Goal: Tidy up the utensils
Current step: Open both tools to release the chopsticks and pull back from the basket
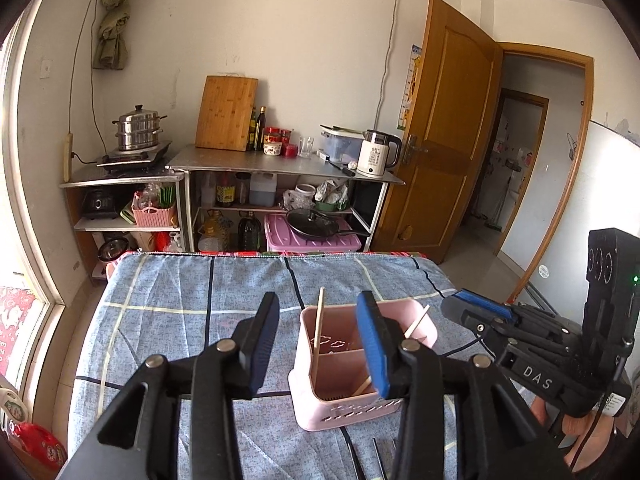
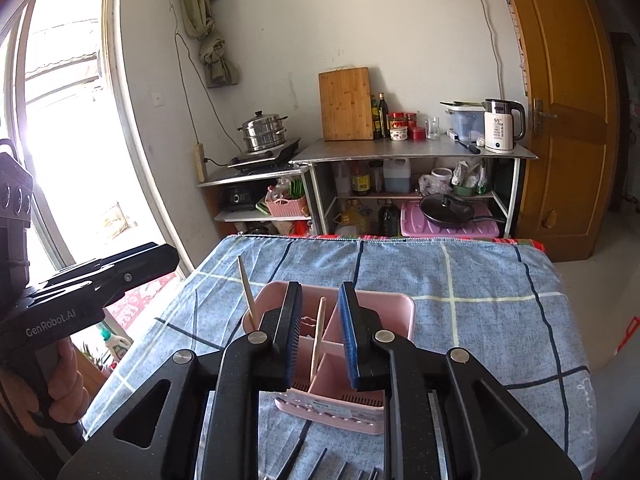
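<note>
Step in hand looks like loading chopsticks into the pink caddy (image 2: pixel 362 344). Right gripper (image 2: pixel 319 334) sits above the caddy, jaws part open with a gap either side of the chopstick (image 2: pixel 319 336) standing in it, so not gripping. Left gripper (image 1: pixel 320 344) is wide open, empty, left of the caddy. Next: fetch from the dark utensils (image 2: pixel 304 452) on the cloth (image 2: pixel 480 280) in front of the caddy. Right view shows the caddy's dividers; left view shows two chopsticks (image 1: pixel 318 332) apart.

Below my fingers, the desk (image 2: pixel 480 280) wears a blue cloth checked with pale and dark lines. A pink utensil caddy (image 2: pixel 394 308) stands directly on it, and several dark utensil handles (image 2: pixel 298 446) lie just beside the caddy's near edge.
</note>
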A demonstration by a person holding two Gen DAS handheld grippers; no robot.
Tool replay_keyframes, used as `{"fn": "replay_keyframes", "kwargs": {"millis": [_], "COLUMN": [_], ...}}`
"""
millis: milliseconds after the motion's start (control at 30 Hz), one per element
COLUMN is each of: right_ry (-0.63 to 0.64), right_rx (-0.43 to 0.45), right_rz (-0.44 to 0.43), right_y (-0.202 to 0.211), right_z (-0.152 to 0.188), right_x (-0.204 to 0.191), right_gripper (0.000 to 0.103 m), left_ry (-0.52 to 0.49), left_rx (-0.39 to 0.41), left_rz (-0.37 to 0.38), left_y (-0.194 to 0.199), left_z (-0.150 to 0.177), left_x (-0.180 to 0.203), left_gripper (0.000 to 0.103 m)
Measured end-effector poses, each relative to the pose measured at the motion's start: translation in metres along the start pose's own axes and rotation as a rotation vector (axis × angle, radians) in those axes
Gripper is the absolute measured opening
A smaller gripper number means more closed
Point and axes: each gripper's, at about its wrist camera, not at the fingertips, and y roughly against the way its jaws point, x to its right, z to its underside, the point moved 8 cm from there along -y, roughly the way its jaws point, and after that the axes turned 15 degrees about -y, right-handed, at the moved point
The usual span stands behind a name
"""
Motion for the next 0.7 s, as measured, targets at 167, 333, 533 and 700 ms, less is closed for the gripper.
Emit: {"fn": "replay_keyframes", "kwargs": {"millis": [167,333,533,700], "right_ry": [0.021,0.040,0.023,-0.003], "right_rx": [0.048,0.076,0.068,0.030], "right_rz": [0.006,0.041,0.074,0.073], "right_y": [0.033,0.061,0.088,0.102], "right_z": [0.009,0.033,0.070,0.110], "right_x": [0.002,0.013,0.034,0.052], "right_gripper": [0.020,0.020,0.020,0.020], "left_ry": [-0.016,-0.033,-0.037,-0.050], "left_rx": [0.025,0.024,0.003,-0.038], "left_rz": [-0.020,-0.006,0.019,0.028], "left_y": [0.028,0.046,0.059,0.065], "left_z": [0.016,0.048,0.089,0.132], "left_x": [0.008,0.024,0.047,0.072], "left_gripper": [0.043,0.043,0.043,0.043]}}
